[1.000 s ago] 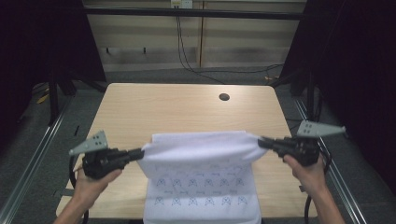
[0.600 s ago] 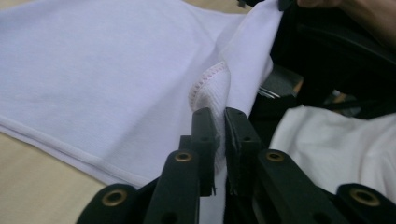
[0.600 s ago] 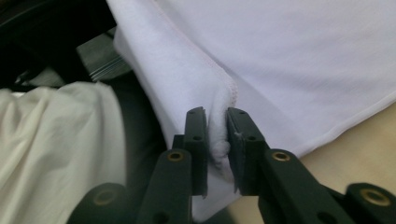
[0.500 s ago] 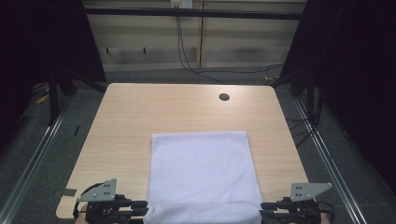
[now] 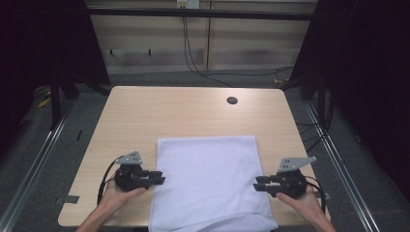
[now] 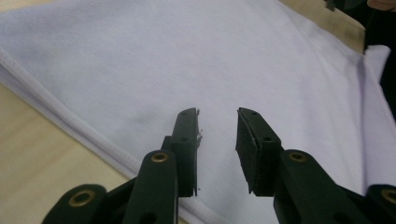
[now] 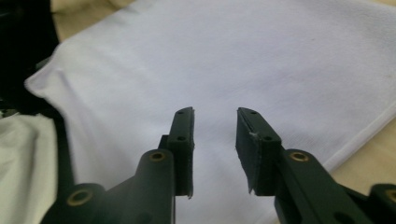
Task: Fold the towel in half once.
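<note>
A white cloth (image 5: pixel 209 179) lies folded flat on the near half of the wooden table (image 5: pixel 193 113), its near end hanging over the front edge. My left gripper (image 5: pixel 158 178) rests at the cloth's left edge, open, jaws pointing right with nothing between them. My right gripper (image 5: pixel 258 183) sits at the cloth's right edge, open and empty, jaws pointing left. In the left gripper view the cloth (image 6: pixel 196 60) and its hemmed edge lie just beyond the left gripper (image 6: pixel 217 126). In the right gripper view the right gripper (image 7: pixel 215 123) hovers over the cloth (image 7: pixel 233 60).
A dark round grommet hole (image 5: pixel 232 100) sits near the table's far right. Metal rails (image 5: pixel 43 150) run along both sides of the table on the grey floor. Cables (image 5: pixel 193 53) hang at the back wall. Bare tabletop (image 5: pixel 183 111) stretches beyond the cloth.
Both grippers carried the cloth's far edge toward the front, folding it over, then let go. They have since moved up along the cloth's sides and now stand open.
</note>
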`<state>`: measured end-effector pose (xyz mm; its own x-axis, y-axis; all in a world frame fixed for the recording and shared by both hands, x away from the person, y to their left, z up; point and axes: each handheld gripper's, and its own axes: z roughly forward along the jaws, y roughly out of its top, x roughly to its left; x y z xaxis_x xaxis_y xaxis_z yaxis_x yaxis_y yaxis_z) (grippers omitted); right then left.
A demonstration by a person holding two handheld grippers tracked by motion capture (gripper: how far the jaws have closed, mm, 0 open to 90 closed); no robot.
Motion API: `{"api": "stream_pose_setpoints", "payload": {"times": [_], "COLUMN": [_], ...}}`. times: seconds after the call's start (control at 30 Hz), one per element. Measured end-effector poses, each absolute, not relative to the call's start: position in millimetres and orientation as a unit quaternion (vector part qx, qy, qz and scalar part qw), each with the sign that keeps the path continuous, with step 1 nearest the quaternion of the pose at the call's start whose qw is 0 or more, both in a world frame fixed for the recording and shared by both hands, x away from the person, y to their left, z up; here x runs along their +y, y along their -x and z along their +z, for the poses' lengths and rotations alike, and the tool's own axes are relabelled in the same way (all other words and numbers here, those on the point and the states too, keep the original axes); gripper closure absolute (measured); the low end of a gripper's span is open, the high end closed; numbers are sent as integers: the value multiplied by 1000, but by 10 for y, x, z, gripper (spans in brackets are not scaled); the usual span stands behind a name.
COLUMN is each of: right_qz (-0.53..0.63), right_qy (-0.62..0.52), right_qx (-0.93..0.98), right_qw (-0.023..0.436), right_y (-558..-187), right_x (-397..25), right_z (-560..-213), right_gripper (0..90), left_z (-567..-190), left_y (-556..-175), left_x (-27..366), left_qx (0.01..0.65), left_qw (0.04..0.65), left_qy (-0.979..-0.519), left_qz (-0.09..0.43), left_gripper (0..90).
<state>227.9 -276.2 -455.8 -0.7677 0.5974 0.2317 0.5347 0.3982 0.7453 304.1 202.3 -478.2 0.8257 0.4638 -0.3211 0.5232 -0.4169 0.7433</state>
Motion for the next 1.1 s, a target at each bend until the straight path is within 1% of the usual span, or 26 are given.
{"api": "stream_pose_setpoints", "payload": {"times": [0.07,0.13,0.2,0.23,0.27,0.3,0.33,0.37,0.4,0.5,0.57,0.7,0.83,0.87,0.93,1.0,1.03,1.1], "right_qz": [410,393,382,376,367,362,358,347,338,337,338,337,339,337,340,338,340,331], "right_qy": [-347,-359,-366,-368,-374,-376,-381,-384,-389,-386,-385,-381,-368,-366,-365,-365,-367,-357], "right_qx": [842,845,847,848,849,849,849,851,852,854,854,858,864,865,864,865,864,870], "right_qw": [46,55,62,64,75,77,77,90,90,93,93,73,62,67,64,63,60,72], "right_y": [-2461,-2656,-2783,-2853,-2912,-2983,-3016,-3055,-3074,-3076,-3053,-2944,-2772,-2732,-2692,-2680,-2680,-2663], "right_x": [-2703,-2654,-2622,-2607,-2588,-2565,-2551,-2528,-2510,-2506,-2510,-2519,-2521,-2521,-2523,-2535,-2540,-2518], "right_z": [-4615,-4685,-4729,-4756,-4780,-4819,-4841,-4884,-4919,-4938,-4943,-4926,-4918,-4917,-4920,-4917,-4920,-4910], "right_gripper": [627,588,585,584,590,605,609,605,604,606,605,614,659,661,667,676,697,697], "left_z": [-4809,-4851,-4918,-4942,-4963,-4973,-4982,-4996,-5003,-5012,-5011,-4993,-4992,-4994,-4990,-5001,-5002,-5011], "left_y": [-3176,-3259,-3319,-3317,-3309,-3308,-3301,-3303,-3306,-3335,-3327,-3281,-3237,-3221,-3192,-3158,-3147,-3115], "left_x": [1968,1914,1882,1863,1845,1834,1811,1797,1796,1835,1836,1841,1878,1888,1909,1941,1953,1983], "left_qx": [300,302,315,314,311,310,309,308,308,312,309,301,309,307,305,295,292,299], "left_qw": [454,443,437,425,418,417,408,403,405,409,405,395,396,396,390,396,396,401], "left_qy": [-839,-844,-843,-849,-854,-854,-859,-862,-860,-858,-860,-868,-865,-865,-869,-870,-870,-866], "left_qz": [-28,-12,-11,1,7,2,13,23,21,15,23,30,23,23,23,5,0,-14], "left_gripper": [686,658,639,631,623,608,610,635,644,671,707,707,709,730,811,871,882,882]}}
